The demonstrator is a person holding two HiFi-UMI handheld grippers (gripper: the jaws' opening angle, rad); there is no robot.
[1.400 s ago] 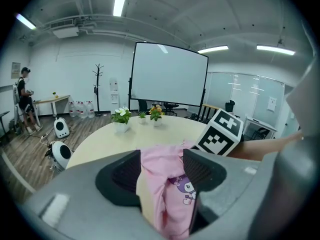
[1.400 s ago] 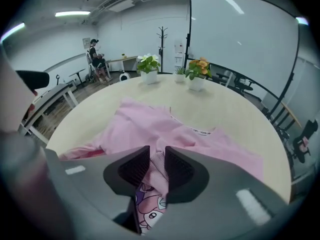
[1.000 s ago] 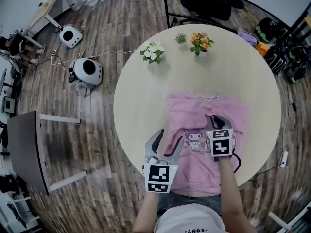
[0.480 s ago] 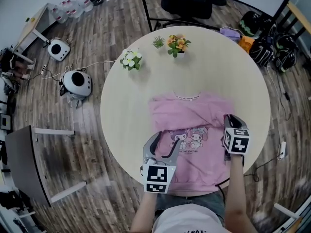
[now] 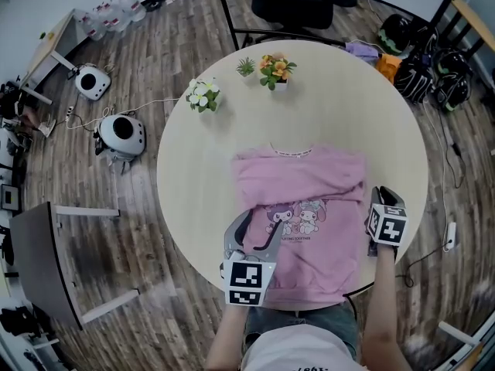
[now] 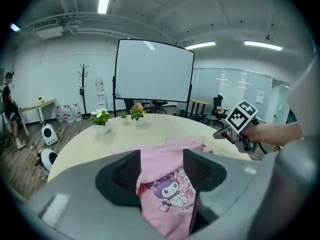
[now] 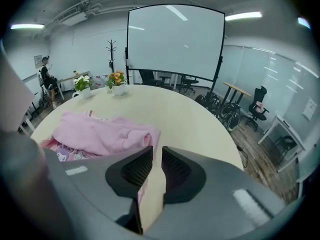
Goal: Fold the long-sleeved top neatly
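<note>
- The pink long-sleeved top (image 5: 305, 180) is laid flat on the near half of the round table (image 5: 340, 99), neckline away from the person, with a cartoon print showing on its front.
- Bunched folds of cloth are seen along its upper right part.
- The left gripper (image 5: 261, 219) is held over the lower left part of the top, its jaws spread wide; the printed cloth is seen between them, ungripped.
- The right gripper (image 5: 384, 195) is held at the top's right edge, its jaws drawn almost together (only a narrow slit is left, and bare table shows through it).
- Three small potted plants (image 5: 274, 68) are stood at the far side of the table, well apart from the top.
</note>
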